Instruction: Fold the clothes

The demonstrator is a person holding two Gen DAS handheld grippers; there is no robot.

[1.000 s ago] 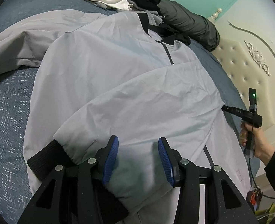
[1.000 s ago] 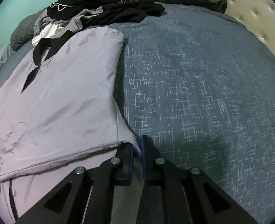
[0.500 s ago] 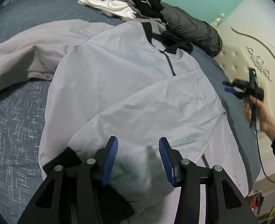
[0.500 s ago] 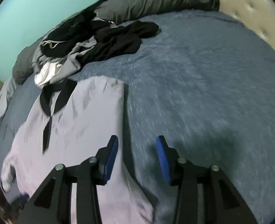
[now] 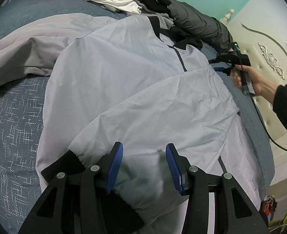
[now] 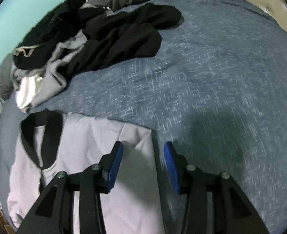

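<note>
1. With one sleeve [image 5: 153,117] already laid across the chest of the pale grey jacket [image 5: 124,54], the step in hand is judged to be squaring the folded side before the other sleeve is taken.
2. Left gripper [image 5: 143,163]: jaws spread wide, holding nothing. It hangs over the folded sleeve near its black cuff [image 5: 61,165]; contact with the cloth cannot be confirmed.
3. Right gripper [image 6: 142,161]: jaws spread wide, holding nothing. It straddles the jacket's folded side edge [image 6: 152,146] near the shoulder, one finger over cloth, one over the blue bedspread [image 6: 221,78].
4. To grip well, lower the right gripper until both layers at the fold sit between the pads, then close. Taking only the top layer would likely pull the fold open.
5. Keep the black collar [image 6: 51,136] flat and the zip line [image 5: 181,62] straight; use them as the centre reference.
6. The unfolded sleeve [image 5: 26,42] lies spread to the far left on the bedspread; it is judged the next part to fold.
7. Beyond the collar lies a pile of clothes [image 6: 104,39], apart from the work; avoid dragging the jacket into it.
</note>
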